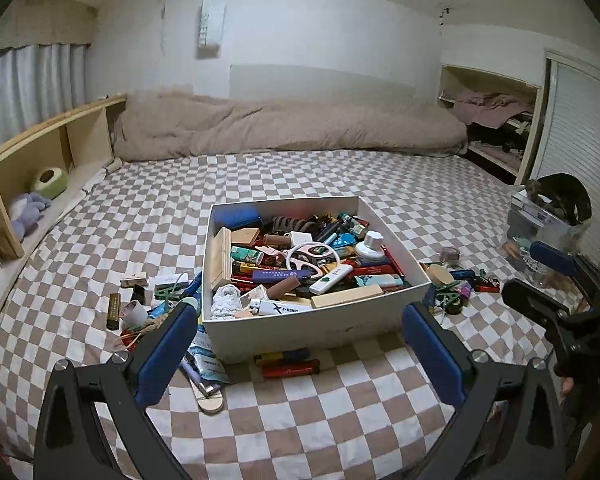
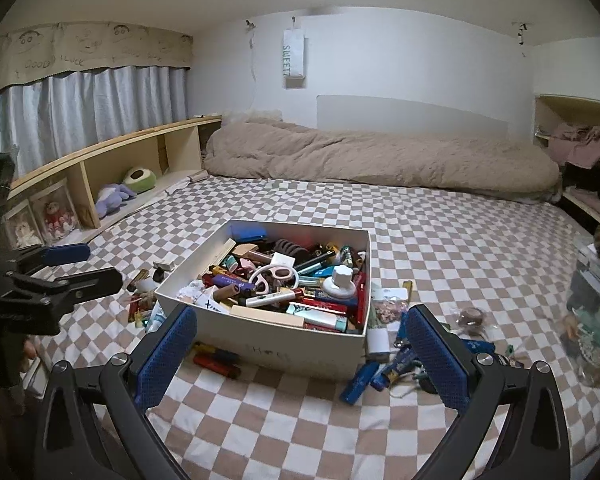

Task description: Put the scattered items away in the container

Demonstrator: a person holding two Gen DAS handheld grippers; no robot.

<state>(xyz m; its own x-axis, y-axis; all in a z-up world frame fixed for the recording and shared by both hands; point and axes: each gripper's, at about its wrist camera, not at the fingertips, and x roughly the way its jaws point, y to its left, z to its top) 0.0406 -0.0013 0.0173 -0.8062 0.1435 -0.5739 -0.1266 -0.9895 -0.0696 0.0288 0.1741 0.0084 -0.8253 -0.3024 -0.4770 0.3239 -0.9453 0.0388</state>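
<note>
From the left wrist, the left gripper is seen spread wide and empty before the white box – clutter lies along both side walls, bare checked bedsheet in front.

From the right wrist, the right gripper is likewise spread, nothing pinched – lighters lie against the box's near wall.

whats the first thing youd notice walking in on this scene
The white box in the middle of the checkered bed, heaped with lighters, pens and wooden blocks. Next, the clutter on the sheet around it: red lighters against its near wall and a tangle of small items at its right corner. Both sets of tongs, left and right, stand wide open and empty in front of the box.
</note>
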